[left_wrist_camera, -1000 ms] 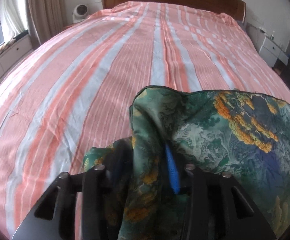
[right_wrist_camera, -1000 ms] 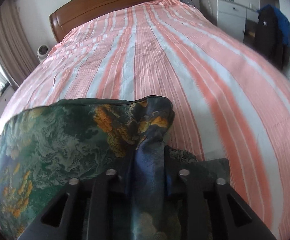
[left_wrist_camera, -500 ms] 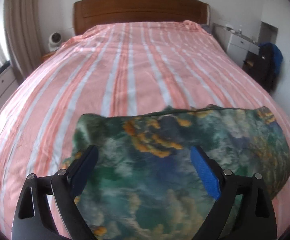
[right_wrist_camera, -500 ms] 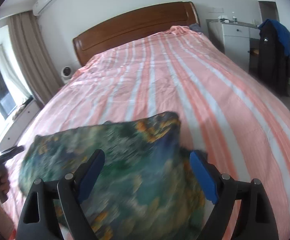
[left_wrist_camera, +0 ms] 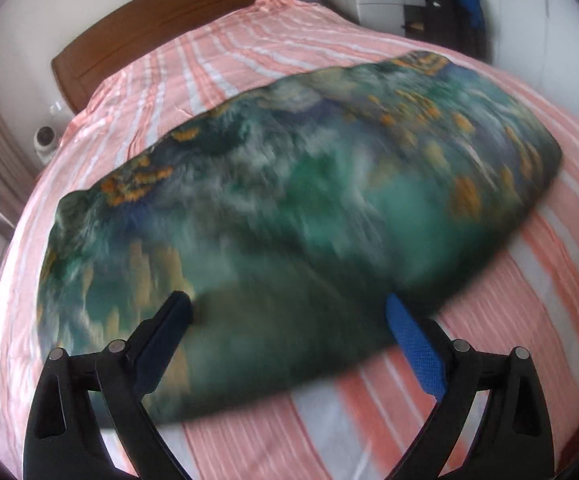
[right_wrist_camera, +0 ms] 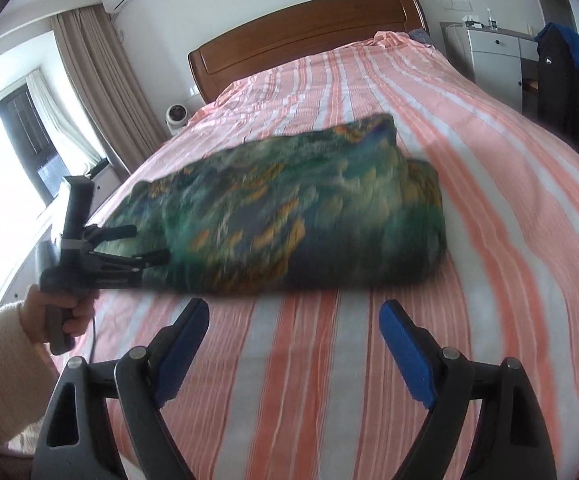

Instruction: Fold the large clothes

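A folded green, blue and orange patterned garment [left_wrist_camera: 289,208] lies flat across the pink striped bed [left_wrist_camera: 509,320]; it also shows in the right wrist view [right_wrist_camera: 289,216]. My left gripper [left_wrist_camera: 289,312] is open and empty, its fingertips over the garment's near edge. It also shows from the side in the right wrist view [right_wrist_camera: 145,248], at the garment's left end. My right gripper [right_wrist_camera: 293,312] is open and empty, a short way in front of the garment's near edge, over bare sheet [right_wrist_camera: 329,360].
A wooden headboard [right_wrist_camera: 309,32] stands at the far end. A white dresser [right_wrist_camera: 493,56] and a dark jacket on a chair [right_wrist_camera: 561,76] stand right of the bed. Curtains [right_wrist_camera: 101,92], a window and a small white fan [right_wrist_camera: 176,114] are on the left.
Both grippers let go of the garment and opened, then drew back toward the bed's near edge. The garment now lies flat, folded over itself.
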`<action>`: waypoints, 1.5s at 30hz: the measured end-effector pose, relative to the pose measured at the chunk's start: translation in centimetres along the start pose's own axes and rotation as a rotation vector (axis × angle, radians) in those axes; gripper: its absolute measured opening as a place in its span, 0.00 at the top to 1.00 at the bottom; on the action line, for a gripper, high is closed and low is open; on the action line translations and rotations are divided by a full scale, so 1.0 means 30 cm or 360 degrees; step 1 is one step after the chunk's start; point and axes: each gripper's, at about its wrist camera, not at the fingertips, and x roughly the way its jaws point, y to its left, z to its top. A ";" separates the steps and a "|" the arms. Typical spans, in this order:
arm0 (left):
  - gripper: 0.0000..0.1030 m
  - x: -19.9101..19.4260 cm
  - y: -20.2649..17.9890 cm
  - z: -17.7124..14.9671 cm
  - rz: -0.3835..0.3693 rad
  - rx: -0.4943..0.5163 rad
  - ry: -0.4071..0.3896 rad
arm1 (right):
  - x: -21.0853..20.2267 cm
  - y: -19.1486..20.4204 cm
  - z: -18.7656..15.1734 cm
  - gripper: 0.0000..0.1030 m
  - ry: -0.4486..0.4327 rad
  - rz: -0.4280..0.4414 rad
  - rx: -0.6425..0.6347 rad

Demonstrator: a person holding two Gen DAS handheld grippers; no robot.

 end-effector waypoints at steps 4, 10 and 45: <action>0.04 -0.100 -0.080 -0.106 0.0043 0.0103 0.0025 | 0.000 0.033 -0.128 0.16 0.0032 -0.0017 0.0015; 0.04 -0.185 -0.143 -0.155 0.0117 0.0043 0.0015 | 0.007 0.058 -0.213 0.16 0.0036 -0.0013 0.0090; 0.04 -0.237 -0.084 0.110 -0.0300 -0.0078 -0.0015 | 0.279 -0.472 0.069 0.51 -0.0186 0.0218 0.1182</action>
